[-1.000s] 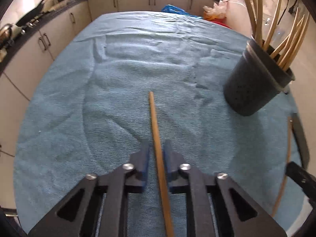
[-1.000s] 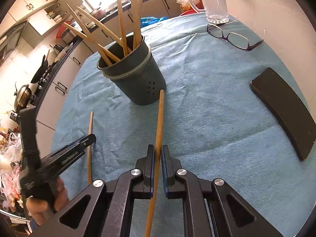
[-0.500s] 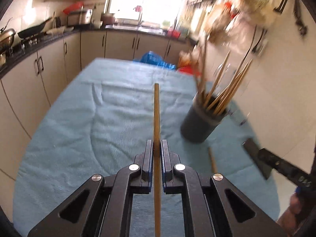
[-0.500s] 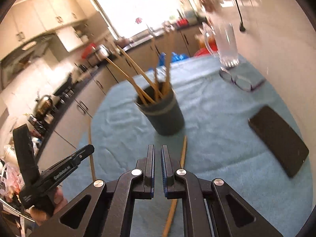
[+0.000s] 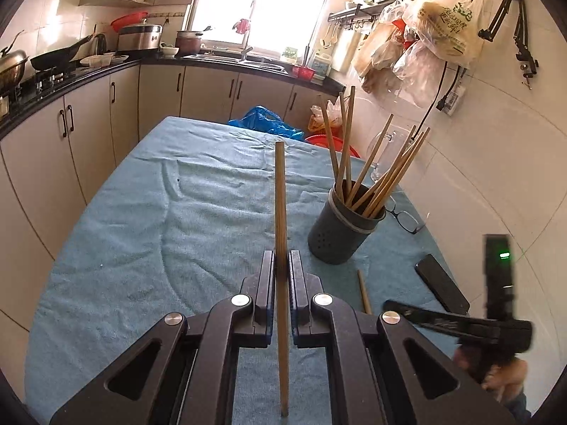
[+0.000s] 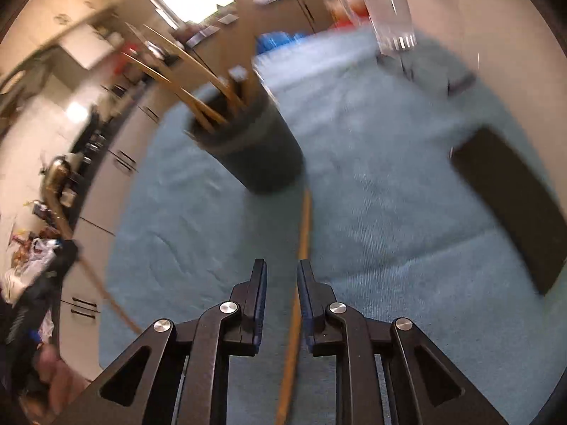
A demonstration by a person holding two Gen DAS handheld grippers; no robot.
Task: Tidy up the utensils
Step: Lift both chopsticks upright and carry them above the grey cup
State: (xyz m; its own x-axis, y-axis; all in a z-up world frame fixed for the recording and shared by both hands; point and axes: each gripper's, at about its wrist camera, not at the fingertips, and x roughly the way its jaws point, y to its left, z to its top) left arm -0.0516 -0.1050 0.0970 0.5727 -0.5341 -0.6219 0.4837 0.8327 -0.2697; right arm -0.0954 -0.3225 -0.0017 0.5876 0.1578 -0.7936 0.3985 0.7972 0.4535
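My left gripper (image 5: 281, 258) is shut on a wooden chopstick (image 5: 280, 194) and holds it above the blue cloth, tip pointing away. A dark round holder (image 5: 340, 233) with several chopsticks stands to its right. Another chopstick (image 5: 363, 290) lies on the cloth before the holder. In the blurred right wrist view my right gripper (image 6: 280, 269) hangs low over that lying chopstick (image 6: 303, 233). Its jaws are opening, and the stick runs under the gap near the right finger, not pressed. The holder (image 6: 255, 156) is just ahead.
A black phone (image 5: 441, 283), glasses (image 5: 404, 216) and a glass mug (image 5: 382, 156) sit by the wall at the right of the cloth (image 5: 141, 248). Kitchen cabinets run along the left and far side. A hand (image 5: 503, 375) holds the right gripper at lower right.
The left gripper lifted its chopstick off the cloth and tilted up. The right gripper lost its chopstick, which now lies on the cloth, rose shut, then came back low with jaws parted.
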